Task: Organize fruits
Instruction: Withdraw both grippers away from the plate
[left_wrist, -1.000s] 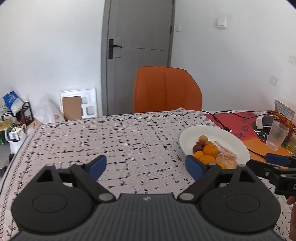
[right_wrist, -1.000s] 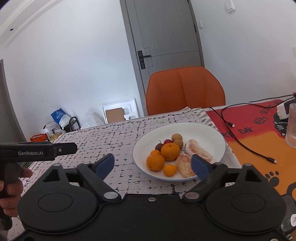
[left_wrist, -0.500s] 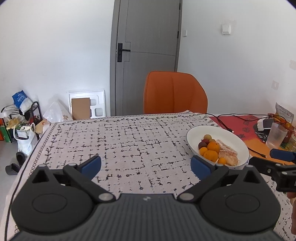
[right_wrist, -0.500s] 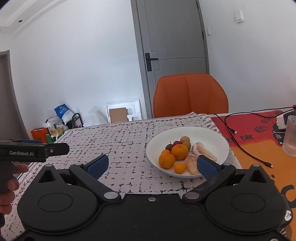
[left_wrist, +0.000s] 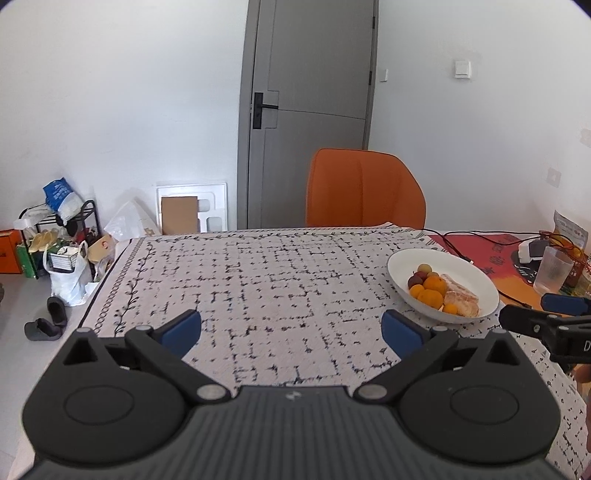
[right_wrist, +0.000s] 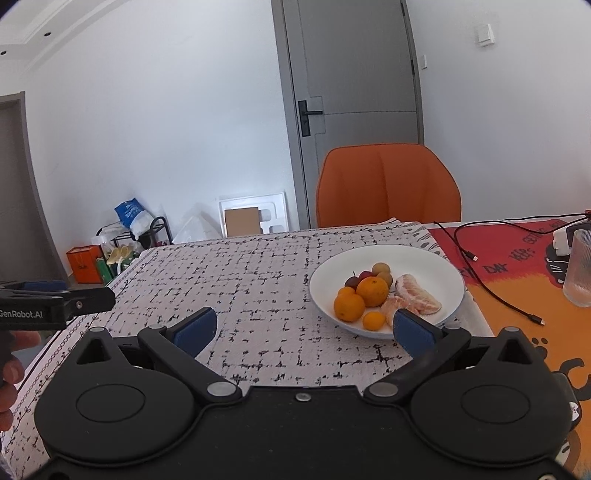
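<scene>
A white tablecloth with a black broken-grid print (left_wrist: 280, 280) covers the table; beside it lies a red-and-orange printed mat (right_wrist: 517, 295) with a black cable (right_wrist: 491, 291) trailing across it and a clear ribbed drinking glass (right_wrist: 580, 267) near its far edge. Behind the table stands an orange padded chair (right_wrist: 388, 184) — beyond it, a grey door with a black handle (left_wrist: 310, 110). A white foam packing tray (left_wrist: 192, 206) leans against the wall.

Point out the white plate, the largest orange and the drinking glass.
white plate (right_wrist: 424, 258), right wrist view, bare far inner surface.
largest orange (right_wrist: 372, 291), right wrist view, middle of its peel.
drinking glass (right_wrist: 580, 269), right wrist view, ribbed side wall.
</scene>
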